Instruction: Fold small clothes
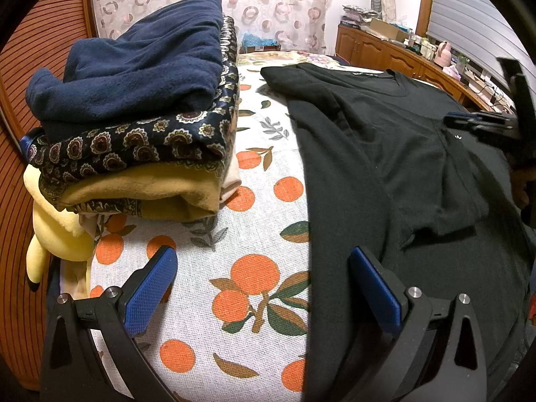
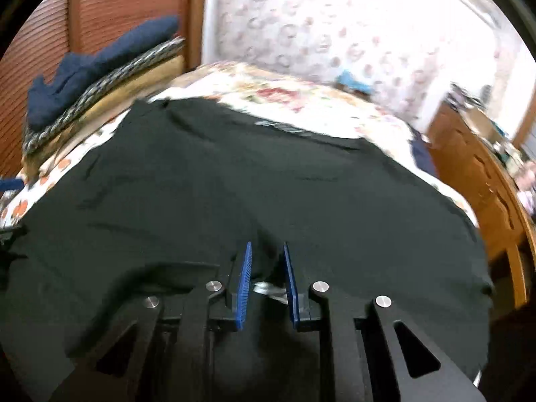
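Black cotton T-shirt (image 1: pixel 385 154) lies spread on the white bedsheet printed with oranges and leaves (image 1: pixel 234 234), neckline away from the cameras, one short sleeve folded inward over the chest in the left wrist view. It covers the right half of the sheet. Left gripper (image 1: pixel 264 288) hangs over the shirt's left edge with its blue-padded jaws wide apart; one pad is above bare sheet, the other above black fabric, nothing between them. Right gripper (image 2: pixel 266 281) is low over the shirt's lower part, blue pads near each other with a narrow gap; a ridge of black fabric rises into that gap, but blur prevents telling whether the pads press on it. In the left wrist view the right gripper appears at the far right edge, over the shirt. Stack of folded clothes (image 1: pixel 134 117) sits at the sheet's left: navy fleece on top, dark paisley piece, mustard garment below. Yellow plush toy (image 1: pixel 53 234) lies beside the stack's base.
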Motion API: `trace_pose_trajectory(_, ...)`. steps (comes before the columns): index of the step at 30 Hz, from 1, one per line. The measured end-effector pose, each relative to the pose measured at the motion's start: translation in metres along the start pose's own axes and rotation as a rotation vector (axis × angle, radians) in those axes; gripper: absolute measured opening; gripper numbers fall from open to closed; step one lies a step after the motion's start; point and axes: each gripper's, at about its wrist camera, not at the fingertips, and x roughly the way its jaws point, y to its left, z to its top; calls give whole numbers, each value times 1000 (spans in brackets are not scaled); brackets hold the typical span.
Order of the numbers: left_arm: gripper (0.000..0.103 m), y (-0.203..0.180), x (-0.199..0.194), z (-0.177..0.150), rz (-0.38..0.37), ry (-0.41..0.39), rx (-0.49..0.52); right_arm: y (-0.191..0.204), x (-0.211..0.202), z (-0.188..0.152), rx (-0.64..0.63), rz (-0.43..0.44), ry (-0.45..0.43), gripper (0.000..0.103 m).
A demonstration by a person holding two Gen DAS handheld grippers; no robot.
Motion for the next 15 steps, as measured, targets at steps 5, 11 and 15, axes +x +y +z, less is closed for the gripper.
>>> trace_pose_trajectory(5,103,0,0,0,0,0,0,-10,-22,-13,15,65,-35,32)
trace_pose_trajectory(11,103,2,-3,-1,13,-13,-12,-18,-12,-45,-16,54,32,40)
trace_pose_trajectory(15,103,6,-20,-1,27,-70,-29,-27,-12,-41,13,65,27,52)
